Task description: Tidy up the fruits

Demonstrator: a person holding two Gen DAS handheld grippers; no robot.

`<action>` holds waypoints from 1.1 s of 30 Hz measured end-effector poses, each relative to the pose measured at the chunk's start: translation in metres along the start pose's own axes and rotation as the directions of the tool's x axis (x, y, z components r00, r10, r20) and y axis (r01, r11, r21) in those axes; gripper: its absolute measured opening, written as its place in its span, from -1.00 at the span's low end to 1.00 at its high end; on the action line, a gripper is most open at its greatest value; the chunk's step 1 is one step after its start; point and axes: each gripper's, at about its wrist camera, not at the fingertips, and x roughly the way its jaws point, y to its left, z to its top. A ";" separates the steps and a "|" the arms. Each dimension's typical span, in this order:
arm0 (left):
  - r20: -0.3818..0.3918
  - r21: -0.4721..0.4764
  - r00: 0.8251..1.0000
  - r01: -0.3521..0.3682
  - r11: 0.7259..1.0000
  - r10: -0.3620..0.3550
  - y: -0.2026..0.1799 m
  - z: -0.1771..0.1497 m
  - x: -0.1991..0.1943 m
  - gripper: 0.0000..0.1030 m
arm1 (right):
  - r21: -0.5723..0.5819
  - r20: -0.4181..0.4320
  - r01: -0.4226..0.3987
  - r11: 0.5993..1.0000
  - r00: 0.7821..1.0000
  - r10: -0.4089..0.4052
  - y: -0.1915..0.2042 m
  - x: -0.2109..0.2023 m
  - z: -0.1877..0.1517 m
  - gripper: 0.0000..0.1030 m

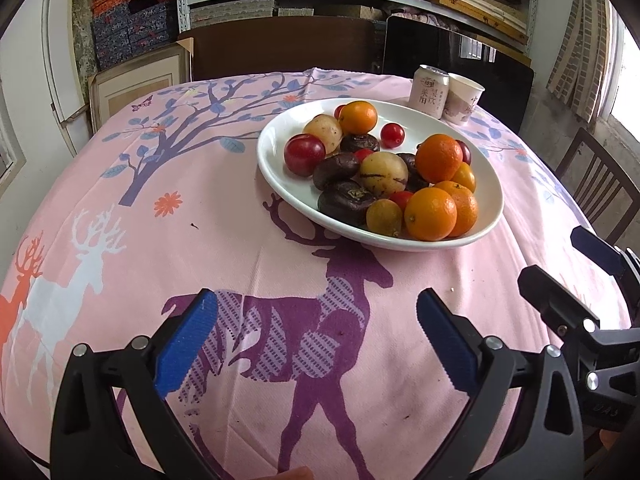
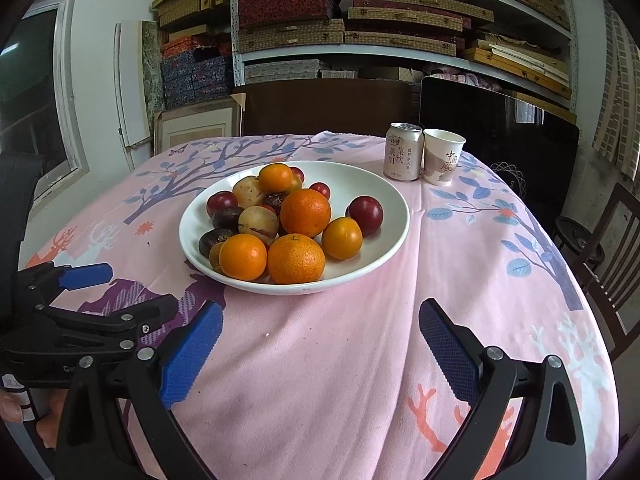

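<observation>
A white bowl (image 1: 276,168) (image 2: 384,208) on the pink tablecloth holds mixed fruit: oranges (image 1: 430,214) (image 2: 296,258), red plums (image 1: 304,154) (image 2: 365,210), pale yellow fruits (image 1: 384,172) (image 2: 258,224) and dark purple fruits (image 1: 346,202) (image 2: 214,242). My left gripper (image 1: 316,344) is open and empty, low over the cloth in front of the bowl. My right gripper (image 2: 320,348) is open and empty, also in front of the bowl. Each gripper shows at the edge of the other's view, the right (image 1: 580,276) and the left (image 2: 108,292).
A drink can (image 1: 429,90) (image 2: 403,151) and a paper cup (image 1: 464,98) (image 2: 442,156) stand behind the bowl at the far table edge. Wooden chairs (image 1: 596,184) (image 2: 612,264) stand to the right. Shelves with boxes fill the back wall.
</observation>
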 end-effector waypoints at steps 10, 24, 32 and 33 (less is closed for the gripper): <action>-0.021 -0.022 1.000 -0.001 1.000 0.001 0.004 -0.003 0.000 0.90 | 0.010 -0.004 -0.010 1.000 1.000 0.010 -0.002 -0.003 -0.001 0.93; -0.037 -0.015 0.999 0.007 1.000 -0.007 0.002 -0.005 0.002 0.90 | 0.001 -0.039 -0.018 1.000 0.999 0.018 -0.001 0.004 -0.004 0.93; -0.040 -0.006 0.999 0.013 1.000 -0.013 -0.001 -0.006 0.002 0.90 | -0.001 -0.048 -0.019 1.000 0.999 0.019 0.000 0.005 -0.004 0.93; -0.040 -0.005 0.999 0.013 1.000 -0.013 -0.002 -0.006 0.002 0.91 | -0.001 -0.049 -0.018 1.000 0.999 0.018 0.000 0.005 -0.004 0.93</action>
